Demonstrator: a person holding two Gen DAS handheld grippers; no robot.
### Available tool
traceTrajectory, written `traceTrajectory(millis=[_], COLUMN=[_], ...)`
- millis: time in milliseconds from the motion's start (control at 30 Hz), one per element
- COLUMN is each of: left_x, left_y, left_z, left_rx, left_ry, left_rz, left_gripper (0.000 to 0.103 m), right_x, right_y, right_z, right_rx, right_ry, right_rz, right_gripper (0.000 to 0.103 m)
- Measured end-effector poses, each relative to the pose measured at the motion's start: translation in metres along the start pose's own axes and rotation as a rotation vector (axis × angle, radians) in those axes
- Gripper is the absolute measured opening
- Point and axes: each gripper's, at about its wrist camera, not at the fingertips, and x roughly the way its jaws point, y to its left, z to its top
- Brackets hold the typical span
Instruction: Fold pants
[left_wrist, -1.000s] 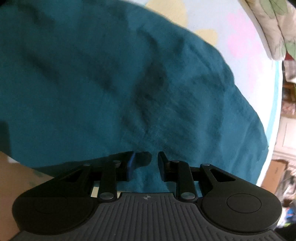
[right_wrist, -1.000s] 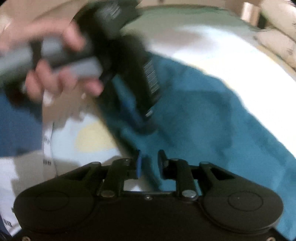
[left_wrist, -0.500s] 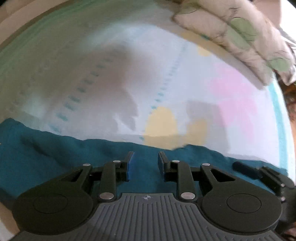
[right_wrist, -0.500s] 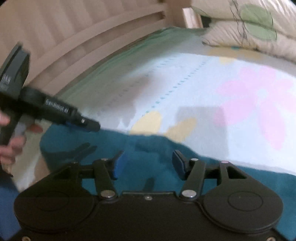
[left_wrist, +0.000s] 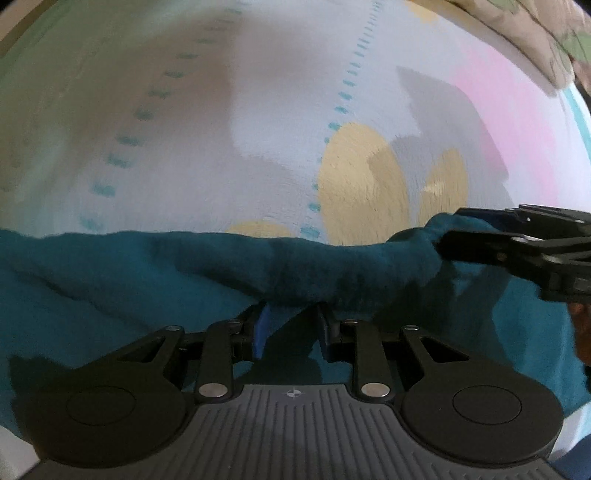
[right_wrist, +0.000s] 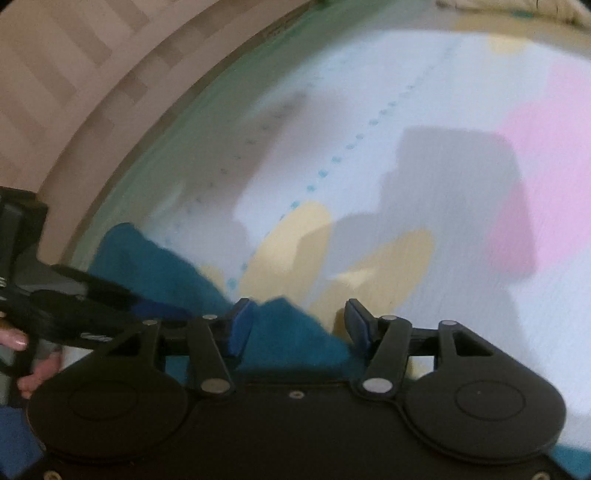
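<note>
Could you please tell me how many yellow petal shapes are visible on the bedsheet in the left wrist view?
3. A large one sits centre-right, a narrower one to its right, and a small one peeks above the teal pants. More may lie hidden under the fabric.

1. The left gripper points steeply down. Its jaws stand narrow, and a raised fold of the pants is pinched at their tips.
2. In the right wrist view, the left gripper comes in from the left side, low and nearly level in the picture. The left hand is wrapped around its handle, fingers curled.
3. The right gripper is slanted downward, to the right of the left one, tips near it. Its jaws are wide and have just been closing, with cloth between the pads but not yet pressed.
</note>
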Motion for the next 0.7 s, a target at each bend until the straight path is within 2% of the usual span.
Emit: traceTrajectory(millis=[67, 100, 167, 267, 367, 433, 533, 633, 700], left_x=[0.0, -0.002, -0.012, -0.03, -0.037, -0.032, -0.022, -0.008, -0.007], left_y=[-0.004, -0.004, 0.006, 0.031, 0.044, 0.045, 0.043, 0.038, 0.036], left_z=[0.0, 0.0, 0.004, 0.01, 0.011, 0.014, 0.014, 0.013, 0.011], left_rx=[0.018, 0.014, -0.049, -0.201, -0.297, -0.313, -0.31, -0.25, -0.23], left_ry=[-0.001, -0.001, -0.032, -0.121, -0.194, -0.185, -0.131, -0.044, -0.04], left_rz=[0.009, 0.005, -0.037, -0.146, -0.18, -0.165, -0.138, -0.068, -0.056], left_gripper=[0.026, 0.026, 0.026, 0.026, 0.026, 0.026, 0.026, 0.026, 0.026], right_x=[-0.014, -0.019, -0.027, -0.031, -0.023, -0.017, -0.013, -0.011, -0.01], right_y=[0.015, 0.022, 0.041, 0.066, 0.079, 0.084, 0.086, 0.088, 0.088], right_z=[-0.014, -0.019, -0.038, -0.065, -0.087, -0.095, -0.104, -0.098, -0.092], right_rx=[-0.039, -0.067, -0.139, -0.274, -0.357, -0.386, -0.392, -0.396, -0.385], right_ry=[-0.052, -0.069, -0.096, -0.116, -0.102, -0.094, -0.088, -0.101, -0.107], right_rz=[0.027, 0.025, 0.013, -0.062, -0.128, -0.159, -0.179, -0.191, -0.17], right_gripper=[0.032, 0.03, 0.03, 0.03, 0.03, 0.03, 0.031, 0.034, 0.038])
